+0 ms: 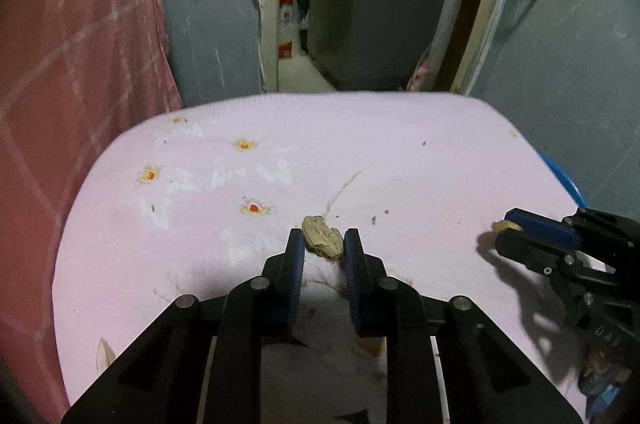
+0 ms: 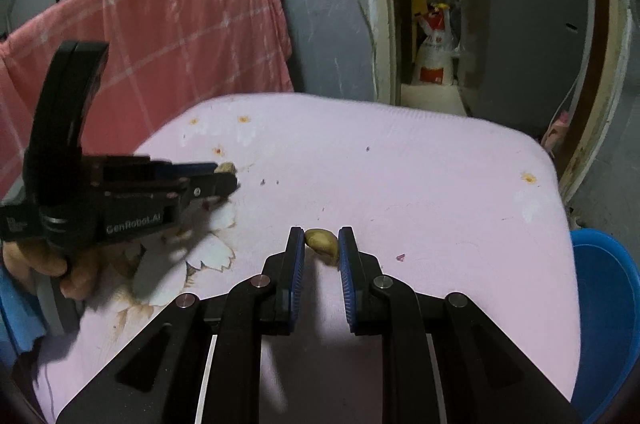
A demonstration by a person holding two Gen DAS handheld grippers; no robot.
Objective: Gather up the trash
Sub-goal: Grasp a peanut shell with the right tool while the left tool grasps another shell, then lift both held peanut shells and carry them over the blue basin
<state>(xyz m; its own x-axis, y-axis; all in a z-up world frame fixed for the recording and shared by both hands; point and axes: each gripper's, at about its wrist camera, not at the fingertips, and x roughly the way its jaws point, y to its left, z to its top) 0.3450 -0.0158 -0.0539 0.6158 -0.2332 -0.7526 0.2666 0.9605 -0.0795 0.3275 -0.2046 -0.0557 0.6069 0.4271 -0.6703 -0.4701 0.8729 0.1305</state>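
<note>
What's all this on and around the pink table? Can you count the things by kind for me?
Peanut shells: 2, one between the left gripper's fingers, one between the right gripper's fingers
Grippers: 2
Blue basins: 1, beside the table's right edge
Pink tables: 1
Total: 6

The right gripper (image 2: 321, 244) holds a pale peanut shell (image 2: 322, 242) between its fingers above the pink bench (image 2: 420, 184). At nine o'clock the left gripper (image 2: 226, 176) grips another shell (image 2: 225, 168). A blue basin (image 2: 608, 304) sits at four o'clock.
</note>
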